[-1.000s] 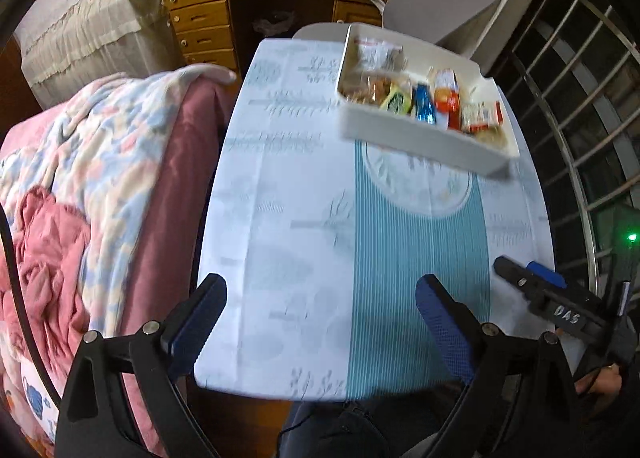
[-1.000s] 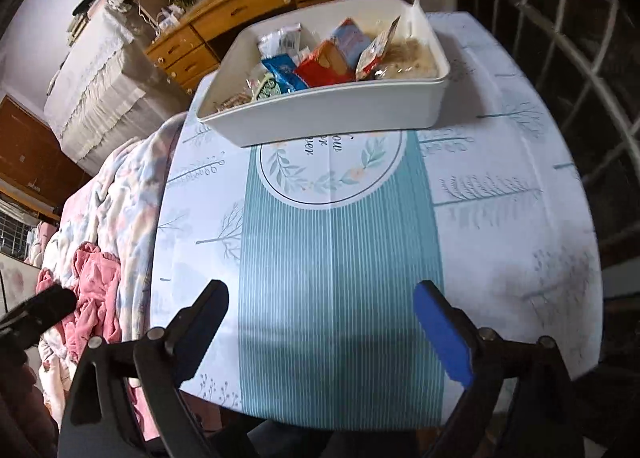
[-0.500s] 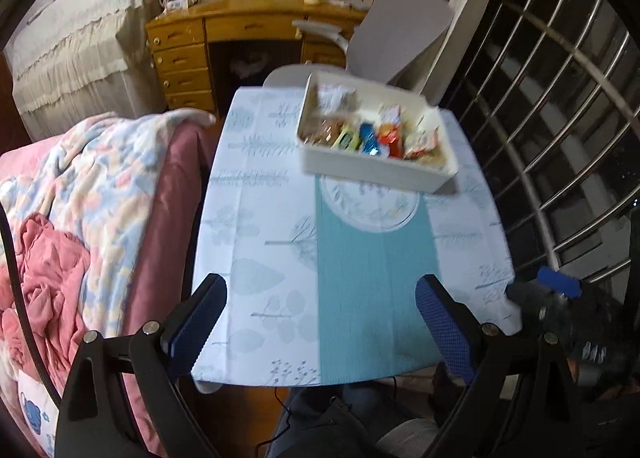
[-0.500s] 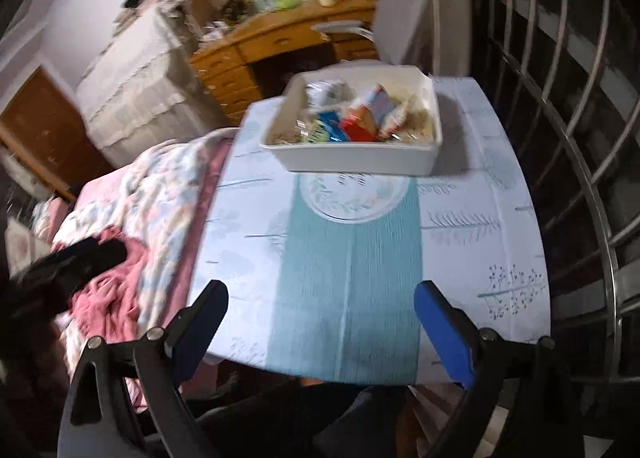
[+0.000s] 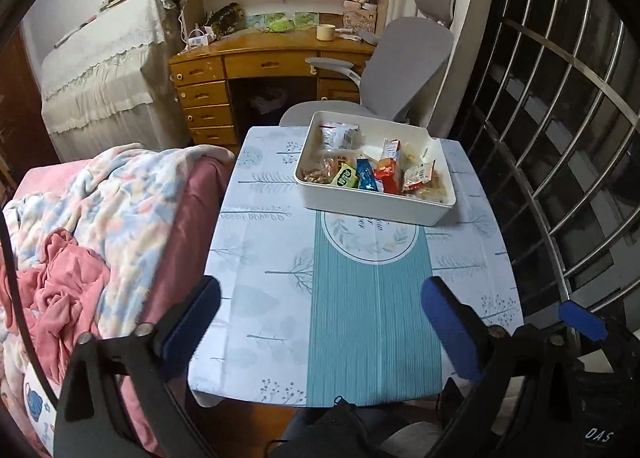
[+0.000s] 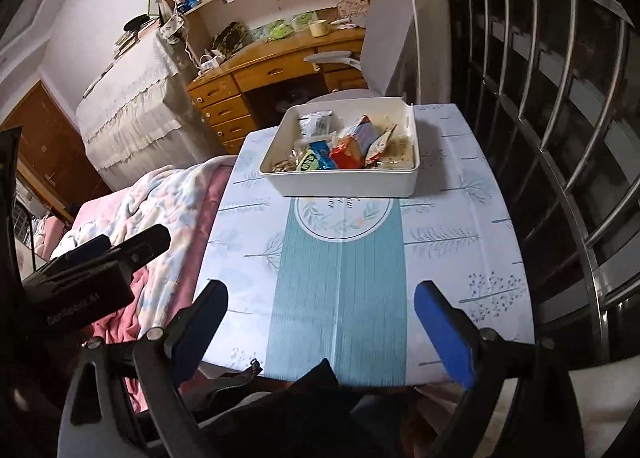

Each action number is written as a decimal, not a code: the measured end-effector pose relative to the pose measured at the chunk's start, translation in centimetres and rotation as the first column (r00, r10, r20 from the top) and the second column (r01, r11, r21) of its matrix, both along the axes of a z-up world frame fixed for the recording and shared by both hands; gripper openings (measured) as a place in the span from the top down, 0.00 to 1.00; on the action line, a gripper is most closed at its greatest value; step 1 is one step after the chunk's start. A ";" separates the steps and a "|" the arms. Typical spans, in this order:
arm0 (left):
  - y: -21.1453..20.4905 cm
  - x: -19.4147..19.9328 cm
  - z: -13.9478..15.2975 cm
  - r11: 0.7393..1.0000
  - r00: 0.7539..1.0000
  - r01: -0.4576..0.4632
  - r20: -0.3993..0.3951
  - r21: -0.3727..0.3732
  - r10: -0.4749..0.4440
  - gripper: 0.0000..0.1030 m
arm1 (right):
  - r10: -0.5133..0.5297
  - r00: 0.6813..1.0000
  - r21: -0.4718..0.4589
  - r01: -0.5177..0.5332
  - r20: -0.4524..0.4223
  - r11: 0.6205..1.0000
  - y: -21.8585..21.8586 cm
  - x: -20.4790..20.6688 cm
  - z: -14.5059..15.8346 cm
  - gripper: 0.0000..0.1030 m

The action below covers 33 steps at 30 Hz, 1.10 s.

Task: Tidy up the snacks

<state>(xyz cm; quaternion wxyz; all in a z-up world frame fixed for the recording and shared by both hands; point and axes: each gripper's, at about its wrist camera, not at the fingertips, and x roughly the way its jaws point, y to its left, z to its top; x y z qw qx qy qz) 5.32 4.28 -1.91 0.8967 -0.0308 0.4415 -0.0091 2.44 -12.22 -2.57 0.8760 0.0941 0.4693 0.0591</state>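
Note:
A white bin (image 5: 372, 212) (image 6: 348, 184) stands at the far end of the table, filled with several snack packets (image 5: 368, 174) (image 6: 344, 150) in red, blue, green and clear wrappers. My left gripper (image 5: 320, 294) hangs high over the table's near edge, well short of the bin; its jaws are opening and nothing is between them. My right gripper (image 6: 320, 292) is also above the near edge, open and empty. Each gripper shows in the other's view: the right gripper (image 5: 580, 318) at the lower right, the left gripper (image 6: 100, 258) at the left.
The table (image 5: 260, 258) wears a pale cloth with a teal stripe. A bed with a flowered blanket (image 5: 100, 198) presses against its left side. Beyond the bin stand a grey office chair (image 5: 408, 66) and a wooden desk (image 5: 260, 62). Metal window bars (image 5: 560, 138) run along the right.
Both grippers have risen and drawn back from the table, so the bin looks smaller and farther and the desk and shelves have come into view. The bin has not moved.

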 end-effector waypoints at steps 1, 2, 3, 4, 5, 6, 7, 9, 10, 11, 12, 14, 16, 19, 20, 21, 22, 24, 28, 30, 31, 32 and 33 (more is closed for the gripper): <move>-0.4 -0.1 -0.1 1.000 1.000 0.001 0.004 0.005 -0.001 0.01 | 0.002 1.000 0.002 -0.002 -0.009 1.000 -0.1 0.0 -0.3 0.07; -0.7 -0.2 -0.3 1.000 1.000 0.002 0.008 0.013 -0.003 0.01 | 0.002 1.000 0.005 -0.002 -0.016 1.000 -0.2 0.1 -0.6 0.07; -0.9 -0.2 -0.5 1.000 1.000 0.004 0.006 0.020 -0.004 0.01 | 0.001 1.000 0.001 -0.001 -0.025 1.000 -0.3 0.2 -0.8 0.03; -1.1 -0.1 -0.7 1.000 1.000 0.007 0.001 0.025 -0.007 0.01 | 0.000 1.000 -0.005 0.000 -0.030 1.000 -0.3 0.3 -0.9 0.00; -1.3 -0.1 -0.9 1.000 1.000 0.006 -0.007 0.030 -0.005 0.01 | -0.001 1.000 -0.008 0.001 -0.029 1.000 -0.3 0.3 -0.9 0.00; -1.4 0.0 -1.0 0.999 1.000 0.001 -0.014 0.036 -0.001 0.01 | -0.001 1.000 -0.011 0.001 -0.025 1.000 -0.5 0.4 -0.9 0.00; -1.5 0.1 -1.0 0.999 1.000 -0.003 -0.017 0.042 0.004 0.01 | -0.001 1.000 -0.014 0.000 -0.020 1.000 -0.6 0.4 -0.8 0.00; -1.7 0.2 -1.2 0.998 1.000 -0.010 -0.023 0.054 0.011 0.01 | 0.006 1.000 -0.014 -0.006 -0.017 1.000 -0.6 0.4 -0.7 0.00; -1.7 0.3 -1.2 0.999 1.000 -0.009 -0.026 0.053 0.010 0.01 | 0.010 1.000 -0.014 -0.011 -0.019 1.000 -0.7 0.5 -0.7 0.00; -1.8 0.4 -1.3 0.999 1.000 -0.007 -0.030 0.053 0.009 0.01 | 0.016 1.000 -0.015 -0.016 -0.020 1.000 -0.7 0.5 -0.7 0.00; -2.0 0.4 -1.5 0.999 0.999 -0.004 -0.036 0.054 0.006 0.01 | 0.021 1.000 -0.014 -0.021 -0.020 1.000 -0.7 0.5 -0.8 0.00; -2.2 0.4 -1.6 0.999 0.999 -0.001 -0.041 0.052 0.004 0.01 | 0.023 1.000 -0.015 -0.023 -0.019 1.000 -0.8 0.5 -0.8 0.00; -2.4 0.4 -1.8 0.999 0.999 0.000 -0.046 0.051 0.003 0.01 | 0.019 1.000 -0.014 -0.019 -0.022 1.000 -0.6 0.4 -0.8 0.00; -2.6 0.5 -2.1 0.999 0.998 0.001 -0.055 0.047 0.001 0.01 | 0.016 0.999 -0.014 -0.017 -0.032 1.000 -0.7 0.6 -0.9 0.00; -2.6 0.6 -2.2 0.999 0.998 0.002 -0.060 0.045 0.001 0.01 | 0.016 0.999 -0.013 -0.016 -0.039 1.000 -0.8 0.6 -1.0 0.00; -2.6 0.7 -2.3 0.999 0.998 0.002 -0.066 0.042 0.000 0.01 | 0.015 0.999 -0.012 -0.016 -0.046 1.000 -0.9 0.7 -1.2 0.00; -2.6 0.8 -2.4 0.999 0.997 0.003 -0.072 0.040 0.000 0.01 | 0.015 0.998 -0.010 -0.015 -0.054 1.000 -0.9 0.8 -1.3 0.00; -2.6 0.9 -2.8 0.999 0.996 0.004 -0.087 0.037 -0.001 0.01 | 0.019 0.998 -0.006 -0.020 -0.065 1.000 -1.1 1.0 -1.5 0.00; -2.7 1.1 -3.1 0.999 0.995 0.008 -0.102 0.032 -0.004 0.01 | 0.030 0.997 -0.006 -0.031 -0.068 1.000 -1.0 1.0 -1.6 0.00; -2.6 1.2 -3.3 1.000 0.994 0.006 -0.108 0.024 -0.004 0.01 | 0.035 0.997 -0.006 -0.036 -0.072 0.999 -1.0 1.1 -1.7 0.00; -2.5 1.2 -3.4 1.000 0.994 0.005 -0.111 0.020 -0.003 0.01 | 0.038 0.996 -0.007 -0.039 -0.076 0.999 -1.0 1.1 -1.8 0.00; -2.5 1.2 -3.4 1.000 0.993 0.004 -0.114 0.016 -0.003 0.01 | 0.041 0.996 -0.007 -0.042 -0.077 0.999 -1.0 1.0 -1.8 0.00; -2.4 1.3 -3.5 1.000 0.993 0.004 -0.117 0.013 -0.002 0.01 | 0.044 0.996 -0.009 -0.045 -0.076 0.999 -0.9 1.0 -1.8 0.00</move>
